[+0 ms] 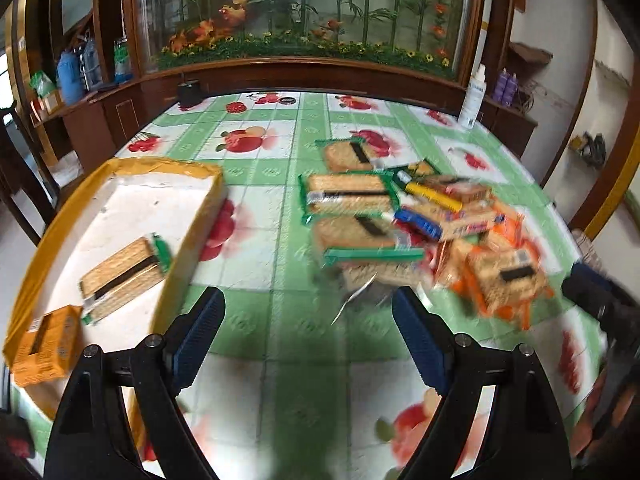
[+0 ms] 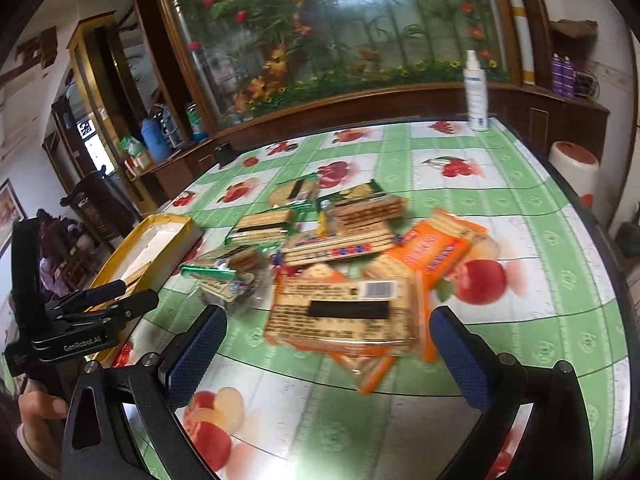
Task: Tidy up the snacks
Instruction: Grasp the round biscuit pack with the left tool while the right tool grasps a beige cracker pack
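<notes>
Both the left tongs (image 1: 308, 320) and right tongs (image 2: 328, 340) gape empty over the bench (image 1: 280, 208) — the snack pile (image 2: 340, 248) lies loose beside the yellow-rimmed box (image 1: 120, 208), so a hasty grab could drag overlapping slippery packets off together.

1. My left gripper (image 1: 308, 312) and right gripper (image 2: 328, 332) carry ribbed blue pads on matt black plastic.
2. The tablecloth (image 1: 280, 208) looks glossy and smooth.
3. Snack packets (image 2: 340, 316) wear shiny plastic film.
4. The tray (image 1: 132, 208) shows a matt white floor.
</notes>
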Available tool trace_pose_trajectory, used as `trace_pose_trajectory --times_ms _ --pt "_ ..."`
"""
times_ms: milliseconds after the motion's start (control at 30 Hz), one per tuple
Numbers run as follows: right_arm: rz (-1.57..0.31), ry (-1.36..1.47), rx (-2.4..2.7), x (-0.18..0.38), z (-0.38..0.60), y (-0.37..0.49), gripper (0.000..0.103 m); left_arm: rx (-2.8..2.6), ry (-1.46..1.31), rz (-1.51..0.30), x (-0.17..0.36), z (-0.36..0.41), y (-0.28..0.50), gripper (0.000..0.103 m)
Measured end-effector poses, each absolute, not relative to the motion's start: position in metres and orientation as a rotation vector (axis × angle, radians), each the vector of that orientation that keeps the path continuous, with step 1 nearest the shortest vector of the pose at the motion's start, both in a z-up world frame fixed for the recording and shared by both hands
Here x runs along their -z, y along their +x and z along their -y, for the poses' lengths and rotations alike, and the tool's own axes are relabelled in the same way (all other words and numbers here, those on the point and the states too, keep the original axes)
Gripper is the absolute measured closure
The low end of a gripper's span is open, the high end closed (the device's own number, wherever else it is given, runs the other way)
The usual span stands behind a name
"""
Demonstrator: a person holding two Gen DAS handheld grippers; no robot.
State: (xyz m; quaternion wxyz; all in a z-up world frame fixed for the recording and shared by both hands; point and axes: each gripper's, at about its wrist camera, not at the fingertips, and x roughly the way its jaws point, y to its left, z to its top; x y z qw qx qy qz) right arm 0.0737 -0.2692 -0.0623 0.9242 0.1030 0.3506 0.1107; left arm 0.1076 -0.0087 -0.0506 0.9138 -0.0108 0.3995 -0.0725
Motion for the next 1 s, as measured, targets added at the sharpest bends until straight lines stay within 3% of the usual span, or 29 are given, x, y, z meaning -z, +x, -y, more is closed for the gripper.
trace_pose_trajectory --times_ms 433,1000 --pt "-0.754 0.154 -0.228 0.074 0.255 0.092 0.001 0.117 0.027 -0.951 0.055 0.054 0.186 0.017" --pt "-0.832 -0.012 -0.17 0.09 0.221 0.127 0.0 0.137 0.095 -1.081 0.104 0.067 0.207 0.017"
